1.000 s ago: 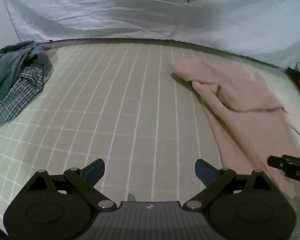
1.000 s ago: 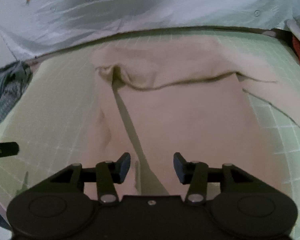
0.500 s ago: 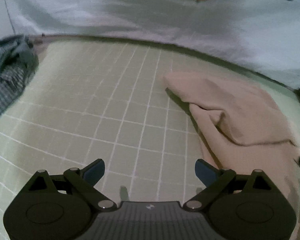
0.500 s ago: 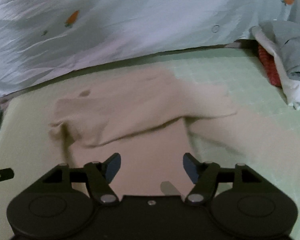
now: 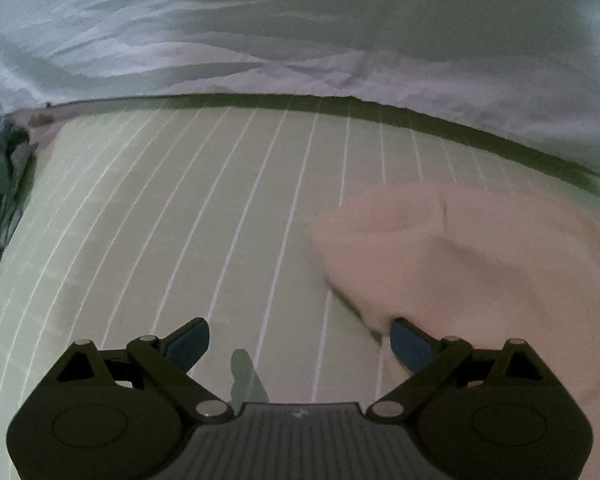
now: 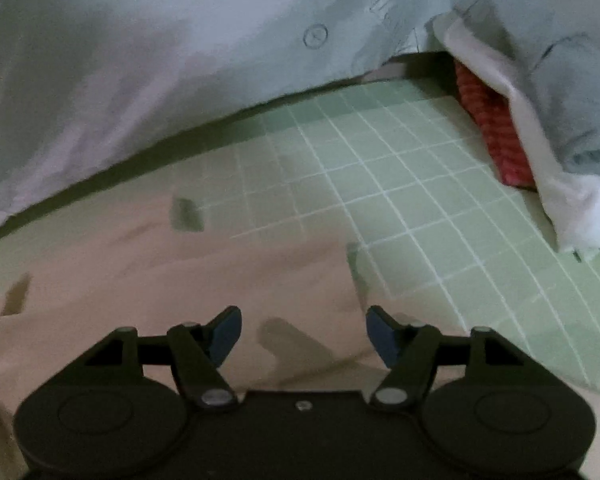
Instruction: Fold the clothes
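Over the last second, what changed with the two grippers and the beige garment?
Both cameras swung: the left gripper closed in on the beige garment, whose edge now sits by its right finger; the right gripper turned rightward toward the piled clothes, its jaws opening wider. Nothing was grasped. The garment remains on the green grid mat, both grippers open.

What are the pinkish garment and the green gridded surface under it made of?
The pinkish garment looks like soft matte knit or cotton: it drapes in rounded folds, though blur hides the weave. The green mat seems smooth, flat printed vinyl or rubber, with crisp white lines.
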`<state>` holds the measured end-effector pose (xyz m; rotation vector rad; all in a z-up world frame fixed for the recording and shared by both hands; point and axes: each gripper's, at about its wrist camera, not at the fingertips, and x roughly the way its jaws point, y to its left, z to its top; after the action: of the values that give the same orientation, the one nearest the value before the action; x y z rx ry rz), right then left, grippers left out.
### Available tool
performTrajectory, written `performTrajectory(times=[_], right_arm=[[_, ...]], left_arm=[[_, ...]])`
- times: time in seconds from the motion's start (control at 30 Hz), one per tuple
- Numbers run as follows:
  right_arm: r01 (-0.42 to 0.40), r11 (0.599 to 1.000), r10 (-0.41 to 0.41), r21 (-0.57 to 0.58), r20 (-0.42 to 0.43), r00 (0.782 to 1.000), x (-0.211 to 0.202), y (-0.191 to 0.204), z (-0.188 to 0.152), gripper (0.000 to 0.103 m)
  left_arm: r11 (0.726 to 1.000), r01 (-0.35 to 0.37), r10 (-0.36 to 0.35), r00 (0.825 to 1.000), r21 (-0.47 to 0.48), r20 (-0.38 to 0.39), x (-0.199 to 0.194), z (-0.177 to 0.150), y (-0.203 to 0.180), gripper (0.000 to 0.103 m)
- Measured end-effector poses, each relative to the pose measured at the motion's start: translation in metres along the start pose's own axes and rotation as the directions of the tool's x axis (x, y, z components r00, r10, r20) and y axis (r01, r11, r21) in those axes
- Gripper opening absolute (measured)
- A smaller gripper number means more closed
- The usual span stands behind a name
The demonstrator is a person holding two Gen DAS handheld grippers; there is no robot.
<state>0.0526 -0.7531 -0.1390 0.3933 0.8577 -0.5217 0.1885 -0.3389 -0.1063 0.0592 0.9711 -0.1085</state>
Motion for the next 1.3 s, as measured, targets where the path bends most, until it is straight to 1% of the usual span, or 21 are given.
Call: performTrajectory(times=[0.2, 0.23, 0.3, 0.37, 0.4, 0.43, 0.5, 0.57, 0.63, 0.67, 0.7, 0.77, 0.83, 0.9, 1.0, 1.1, 1.13, 1.2, 1.23, 1.27, 1.3], right_arm=[[0.010, 1.000, -0.010, -0.027, -0.003, 1.000, 0.016, 0.006, 0.006, 0.068], [0.011, 0.999, -0.011, -0.037, 0.000, 1.000, 0.016, 0.007, 0.005, 0.066], [0.009, 0.998, -0.009, -0.062, 0.005, 1.000, 0.016, 0.009, 0.005, 0.052], [-0.004, 0.995, 0.005, -0.097, 0.007, 1.000, 0.014, 0.012, 0.006, 0.023], [-0.009, 0.993, 0.010, -0.114, 0.008, 1.000, 0.013, 0.013, 0.007, 0.016], [-0.009, 0.991, 0.011, -0.132, 0.014, 1.000, 0.011, 0.013, 0.009, 0.004], [-0.019, 0.988, 0.025, -0.156, 0.034, 0.999, 0.004, 0.014, 0.013, 0.003], [-0.035, 0.988, 0.046, -0.151, 0.071, 0.996, -0.009, 0.013, 0.019, 0.003], [-0.046, 0.990, 0.065, -0.131, 0.142, 0.988, -0.031, 0.011, 0.028, 0.003], [-0.054, 0.993, 0.074, -0.107, 0.189, 0.979, -0.045, 0.006, 0.035, 0.003], [-0.058, 0.997, 0.069, -0.052, 0.235, 0.970, -0.056, -0.002, 0.040, 0.003], [-0.053, 0.993, 0.019, 0.106, 0.303, 0.953, -0.072, -0.026, 0.050, 0.003], [0.005, 0.980, -0.064, 0.197, 0.292, 0.954, -0.069, -0.046, 0.052, 0.003], [0.053, 0.980, -0.104, 0.190, 0.271, 0.957, -0.065, -0.054, 0.051, 0.003], [0.051, 0.984, -0.094, 0.169, 0.260, 0.961, -0.065, -0.055, 0.049, 0.003], [0.053, 0.982, -0.099, 0.181, 0.250, 0.963, -0.062, -0.056, 0.049, 0.003], [0.052, 0.981, -0.098, 0.188, 0.247, 0.964, -0.060, -0.056, 0.050, 0.003], [0.050, 0.981, -0.096, 0.186, 0.245, 0.965, -0.057, -0.056, 0.052, 0.003], [0.052, 0.983, -0.096, 0.179, 0.245, 0.965, -0.057, -0.055, 0.053, 0.003], [0.054, 0.984, -0.096, 0.172, 0.246, 0.964, -0.056, -0.054, 0.054, 0.003], [0.055, 0.984, -0.096, 0.168, 0.248, 0.964, -0.056, -0.053, 0.054, 0.003]], left_arm=[[0.999, -0.007, 0.006, 1.000, 0.043, 0.022, 0.018, 0.025, -0.007, 0.097], [0.999, -0.004, 0.002, 1.000, 0.045, 0.030, 0.021, 0.029, -0.007, 0.097], [0.999, 0.005, -0.007, 0.999, 0.039, 0.044, 0.021, 0.032, -0.007, 0.097], [0.999, 0.016, -0.018, 0.998, 0.034, 0.054, 0.023, 0.036, -0.007, 0.097], [0.999, 0.020, -0.022, 0.998, 0.031, 0.058, 0.024, 0.037, -0.007, 0.097], [0.999, 0.027, -0.028, 0.998, 0.031, 0.062, 0.025, 0.039, -0.007, 0.097], [0.999, 0.032, -0.034, 0.997, 0.034, 0.071, 0.026, 0.041, -0.008, 0.097], [0.999, 0.037, -0.040, 0.996, 0.037, 0.086, 0.024, 0.044, -0.009, 0.097], [0.998, 0.048, -0.051, 0.994, 0.026, 0.101, 0.020, 0.045, -0.006, 0.097], [0.998, 0.056, -0.057, 0.993, 0.016, 0.107, 0.017, 0.046, -0.004, 0.097], [0.998, 0.066, -0.066, 0.991, 0.006, 0.113, 0.015, 0.046, -0.001, 0.097], [0.995, 0.099, -0.097, 0.988, -0.010, 0.121, 0.011, 0.045, 0.003, 0.097], [0.990, 0.139, -0.135, 0.983, -0.023, 0.123, 0.009, 0.044, 0.006, 0.097], [0.987, 0.162, -0.159, 0.982, -0.020, 0.106, 0.012, 0.042, 0.004, 0.097], [0.978, 0.206, -0.204, 0.974, -0.018, 0.097, 0.014, 0.039, 0.000, 0.097], [0.955, 0.290, -0.286, 0.955, -0.058, 0.078, 0.022, 0.042, -0.006, 0.095], [0.946, 0.316, -0.311, 0.948, -0.071, 0.072, 0.026, 0.044, -0.007, 0.092], [0.934, 0.346, -0.342, 0.938, -0.088, 0.052, 0.035, 0.048, -0.012, 0.082], [0.929, 0.358, -0.355, 0.934, -0.097, 0.040, 0.040, 0.050, -0.015, 0.070], [0.923, 0.369, -0.369, 0.929, -0.109, 0.025, 0.046, 0.054, -0.017, 0.056], [0.918, 0.380, -0.381, 0.925, -0.116, 0.016, 0.051, 0.057, -0.019, 0.045]])
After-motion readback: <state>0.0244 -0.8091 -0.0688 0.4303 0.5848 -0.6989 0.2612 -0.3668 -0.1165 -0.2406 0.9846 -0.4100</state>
